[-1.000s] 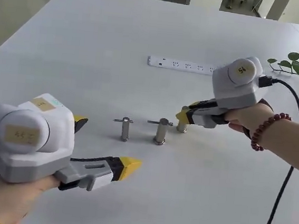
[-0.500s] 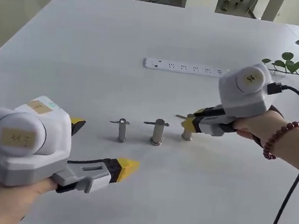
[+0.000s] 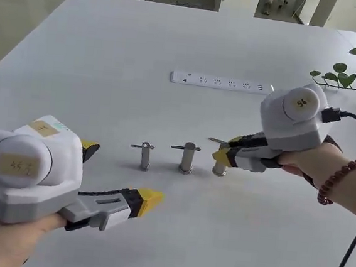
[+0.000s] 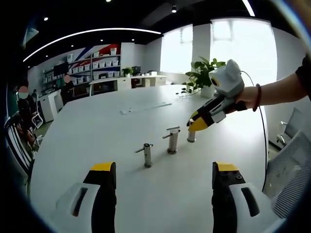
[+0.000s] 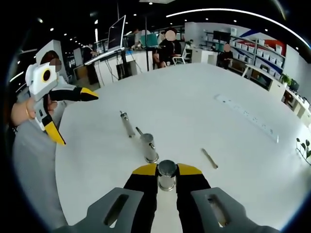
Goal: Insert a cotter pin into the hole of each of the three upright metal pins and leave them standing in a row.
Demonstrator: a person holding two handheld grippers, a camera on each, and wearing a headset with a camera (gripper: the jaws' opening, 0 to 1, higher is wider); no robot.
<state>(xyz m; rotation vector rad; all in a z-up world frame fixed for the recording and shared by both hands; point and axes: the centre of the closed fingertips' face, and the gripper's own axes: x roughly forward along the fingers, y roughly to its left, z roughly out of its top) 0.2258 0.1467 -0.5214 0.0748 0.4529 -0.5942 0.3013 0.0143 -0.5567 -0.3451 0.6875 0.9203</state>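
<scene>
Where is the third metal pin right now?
In the head view, the third metal pin stands right of the middle pin, between the right gripper's jaws.

- Head view: bright, even, soft light. The white table (image 3: 110,51) looks slightly washed out.
- Metal pins (image 3: 187,158): only faint, soft shadows at their bases.
- Left gripper view: windows (image 4: 228,43) far right are blown out, and the ceiling is dark with small spotlights.
- Right gripper view: the far room is dimmer, and the ceiling light strip (image 5: 233,12) glares.
- Nearest pin (image 5: 167,174): sharp, with a dull sheen on top.
- Both gripper views: heavy fisheye bending at the edges, and the table rim curves.
</scene>
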